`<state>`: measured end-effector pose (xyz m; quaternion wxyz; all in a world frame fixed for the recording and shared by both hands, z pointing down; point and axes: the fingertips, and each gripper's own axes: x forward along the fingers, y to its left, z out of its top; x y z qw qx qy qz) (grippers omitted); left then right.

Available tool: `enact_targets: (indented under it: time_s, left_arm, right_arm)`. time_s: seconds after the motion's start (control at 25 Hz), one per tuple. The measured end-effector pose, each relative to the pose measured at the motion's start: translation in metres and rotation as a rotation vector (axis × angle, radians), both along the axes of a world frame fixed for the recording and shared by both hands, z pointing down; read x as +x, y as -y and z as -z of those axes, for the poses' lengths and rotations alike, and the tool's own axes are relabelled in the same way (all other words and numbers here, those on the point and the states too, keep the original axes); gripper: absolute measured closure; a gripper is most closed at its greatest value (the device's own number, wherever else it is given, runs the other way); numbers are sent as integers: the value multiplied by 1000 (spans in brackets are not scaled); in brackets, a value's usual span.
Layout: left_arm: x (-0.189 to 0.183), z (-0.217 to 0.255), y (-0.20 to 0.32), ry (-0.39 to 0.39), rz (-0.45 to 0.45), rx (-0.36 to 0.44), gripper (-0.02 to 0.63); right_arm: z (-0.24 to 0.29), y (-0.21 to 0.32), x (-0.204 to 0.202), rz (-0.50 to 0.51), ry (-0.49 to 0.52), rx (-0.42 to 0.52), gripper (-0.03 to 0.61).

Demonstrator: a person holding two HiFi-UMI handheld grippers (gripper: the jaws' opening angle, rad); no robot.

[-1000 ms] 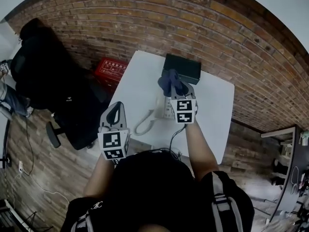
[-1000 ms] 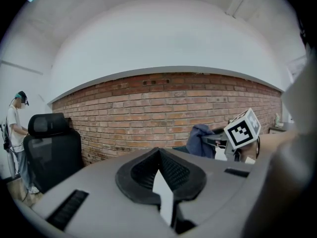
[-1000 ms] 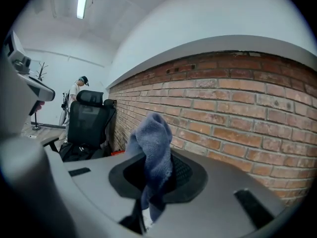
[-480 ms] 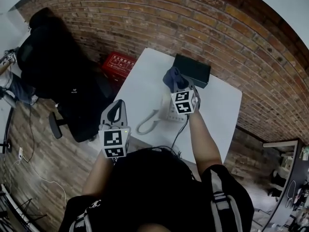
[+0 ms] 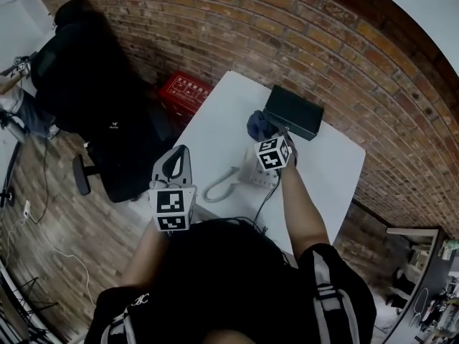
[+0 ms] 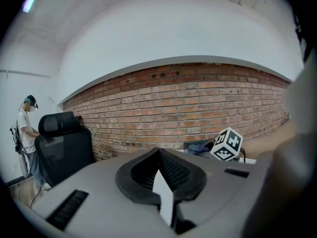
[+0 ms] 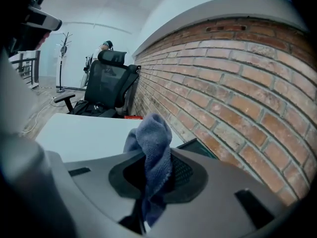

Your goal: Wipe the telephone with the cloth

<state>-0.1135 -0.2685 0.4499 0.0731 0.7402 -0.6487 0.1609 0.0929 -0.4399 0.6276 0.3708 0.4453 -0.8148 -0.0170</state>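
Cloth (image 7: 151,133) in right tongs (image 7: 157,155) near telephone (image 5: 249,172)

2 grippers (image 5: 179,153) (image 5: 271,130), 1 telephone (image 5: 251,172), 1 cloth (image 5: 258,124), 1 box (image 5: 292,112), 1 crate (image 5: 184,92).

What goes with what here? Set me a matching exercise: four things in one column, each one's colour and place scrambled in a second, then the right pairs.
Things:
1. cloth
2. telephone
3. box
4. crate

Colour and place:
A. red, on the floor beside the table
B. blue, clamped in the right hand-held gripper
C. white, lying on the table
D. black, at the table's far edge by the brick wall

Pairs: 1-B, 2-C, 3-D, 4-A.
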Motion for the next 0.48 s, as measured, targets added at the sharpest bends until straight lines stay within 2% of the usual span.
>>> enact_targets:
  time_s: [0.12,0.2,0.48]
  left_arm:
    - [0,-2,5,0,4,-10,617]
    - [0,-4,6,2,6,-18,617]
    - [-8,-13,5,-14,30,-35,617]
  right_arm:
    - [-20,-2,-4,26,-9,-71,531]
    - [-25,-2,-6,23,8,-86,531]
    - [-33,6,-2,-57,179,-141,531]
